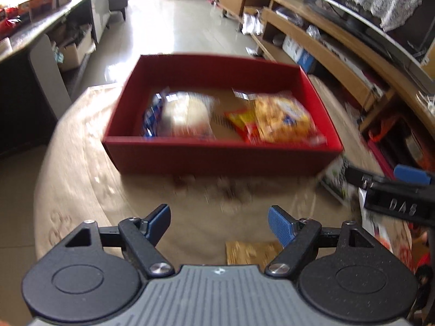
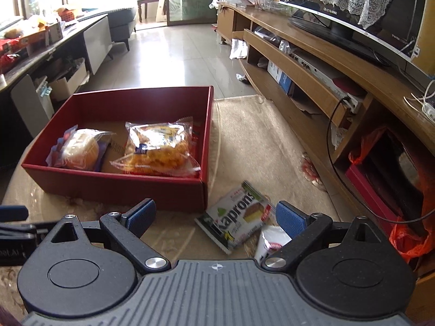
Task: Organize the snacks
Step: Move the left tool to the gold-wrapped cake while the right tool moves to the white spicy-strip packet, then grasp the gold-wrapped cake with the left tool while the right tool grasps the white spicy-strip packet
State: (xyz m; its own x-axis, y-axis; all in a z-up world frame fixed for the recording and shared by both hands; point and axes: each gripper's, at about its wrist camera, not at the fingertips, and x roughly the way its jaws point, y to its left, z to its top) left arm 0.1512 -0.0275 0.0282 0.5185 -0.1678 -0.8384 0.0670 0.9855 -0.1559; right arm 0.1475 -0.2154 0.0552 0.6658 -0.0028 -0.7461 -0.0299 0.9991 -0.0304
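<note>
A red box stands on a beige table. It holds a wrapped bun on the left and a clear bag of orange snacks on the right. My left gripper is open and empty, in front of the box. My right gripper is open and empty, just above a green and white Kaprons packet and a white packet lying right of the box. A tan packet lies under the left gripper.
The beige table is small and round-edged. A wooden TV stand with a television runs along the right. A long counter with boxes stands at the left. An orange plastic bag sits at the lower right.
</note>
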